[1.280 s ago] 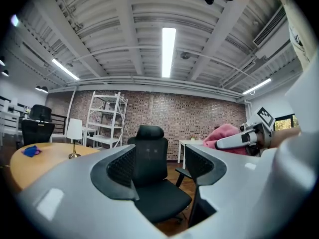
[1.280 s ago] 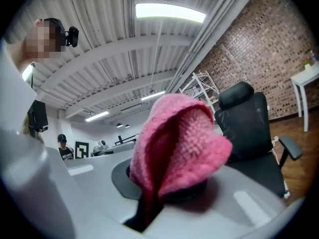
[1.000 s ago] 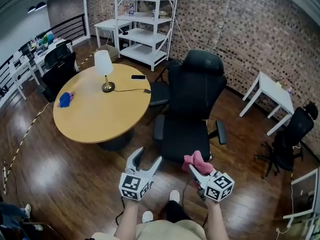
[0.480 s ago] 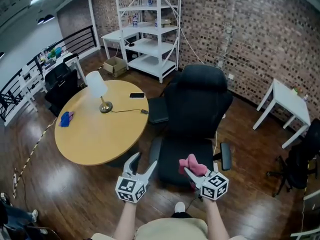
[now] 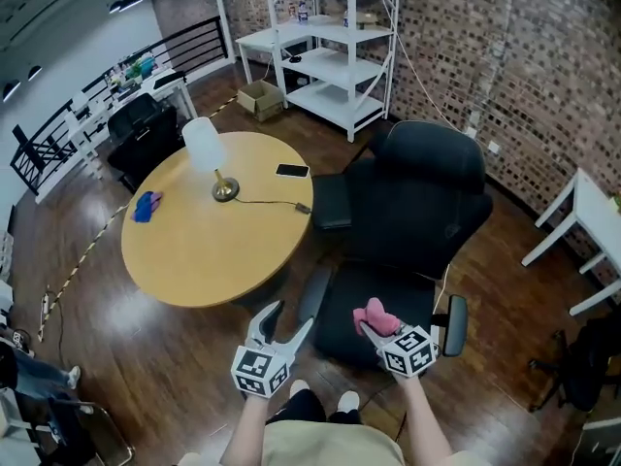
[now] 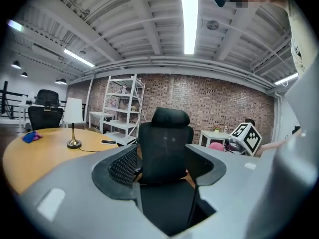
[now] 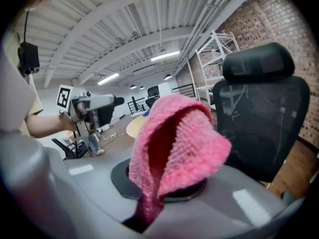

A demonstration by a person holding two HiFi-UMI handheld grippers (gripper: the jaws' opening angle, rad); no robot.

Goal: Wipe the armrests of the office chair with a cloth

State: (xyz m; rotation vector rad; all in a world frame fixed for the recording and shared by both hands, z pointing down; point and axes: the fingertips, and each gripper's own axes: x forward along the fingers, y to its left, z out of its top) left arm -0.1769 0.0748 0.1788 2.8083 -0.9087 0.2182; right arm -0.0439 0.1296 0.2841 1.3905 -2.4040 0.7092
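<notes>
A black office chair [image 5: 403, 231] with a mesh back faces me in the head view, its left armrest [image 5: 312, 293] and right armrest [image 5: 454, 324] on either side of the seat. My right gripper [image 5: 367, 324] is shut on a pink cloth [image 5: 374, 317] [image 7: 174, 153], held over the seat's front right part, left of the right armrest. My left gripper [image 5: 286, 324] stands open with nothing in it, just in front of the left armrest. Between the left gripper's jaws, the chair [image 6: 164, 148] shows straight ahead in its own view.
A round wooden table [image 5: 209, 226] with a lamp [image 5: 207, 153], a phone [image 5: 291, 171] and a blue cloth [image 5: 147, 205] stands left of the chair. White shelving [image 5: 335, 37] lines the brick wall behind. A white side table [image 5: 582, 231] stands at the right, and other chairs [image 5: 146, 124] at the far left.
Both grippers have moved forward to the chair's front, the right one sinking over the seat with the pink cloth. My viewpoint has shifted closer to the chair.
</notes>
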